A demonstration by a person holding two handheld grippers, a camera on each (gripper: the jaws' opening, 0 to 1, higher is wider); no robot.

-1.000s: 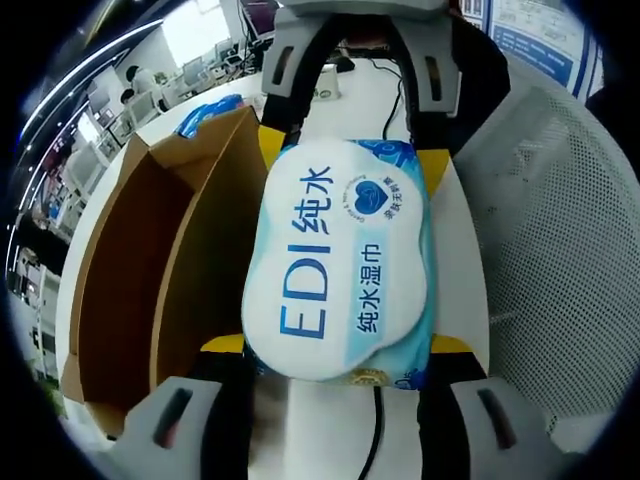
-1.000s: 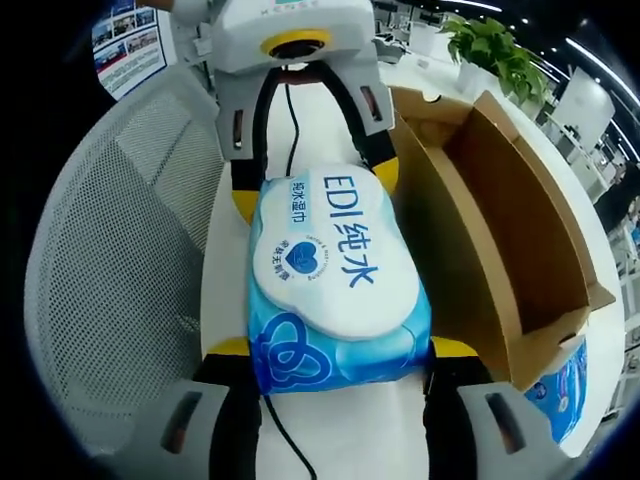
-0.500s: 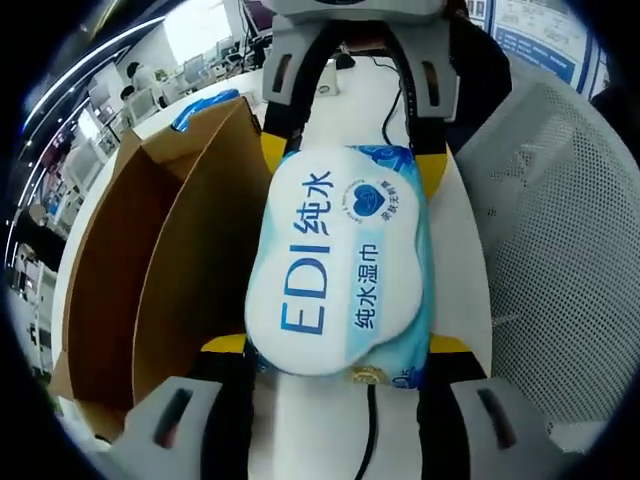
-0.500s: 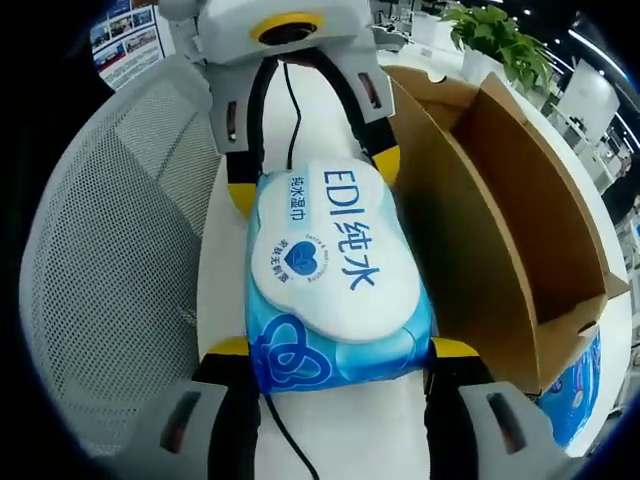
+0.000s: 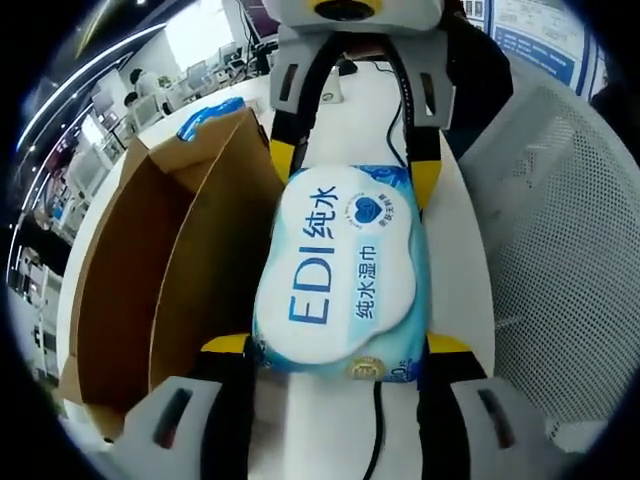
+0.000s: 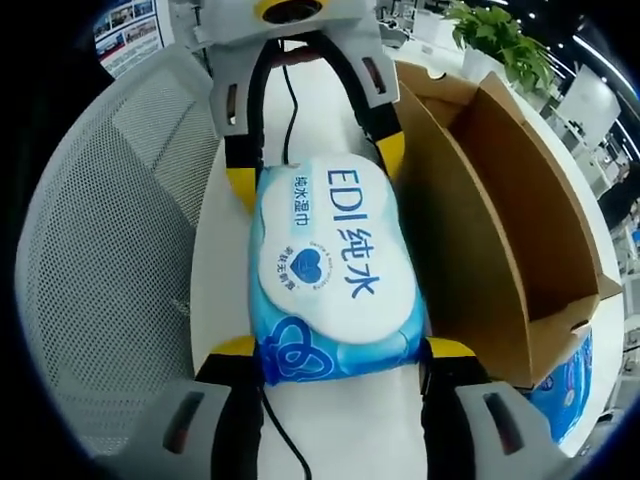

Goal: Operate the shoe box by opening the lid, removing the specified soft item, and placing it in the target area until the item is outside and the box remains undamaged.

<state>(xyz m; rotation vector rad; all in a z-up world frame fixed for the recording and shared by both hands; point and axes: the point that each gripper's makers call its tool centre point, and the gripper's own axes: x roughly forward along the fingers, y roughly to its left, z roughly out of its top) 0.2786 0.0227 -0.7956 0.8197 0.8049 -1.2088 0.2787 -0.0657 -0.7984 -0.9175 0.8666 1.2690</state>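
Left gripper view: a second blue packet beyond the far end of the box, a row of desks with a seated person in the distance, a poster on the wall at upper right. Right gripper view: a potted plant behind the box, a blue packet lying beside the box's near corner, a poster at upper left.

Wet-wipe pack: soft, pale blue, rounded white label with blue lettering "EDI" and Chinese characters, a small blue heart emblem, a blue knot pattern at one end. It is outside the box, just beside the box's long wall, over the white surface, with a white mesh chair on its other side. The same pack fills the middle of the right gripper view.

Box: brown cardboard, open-topped, standing on the surface, inside walls bare.

Left gripper: jaws spread wide, yellow tips pressed against both sides of one end of the pack, clamping it.

Right gripper: jaws equally wide, yellow tips clamping the opposite end of the pack. Each gripper faces the other across the pack. A black cable runs along the surface under the pack
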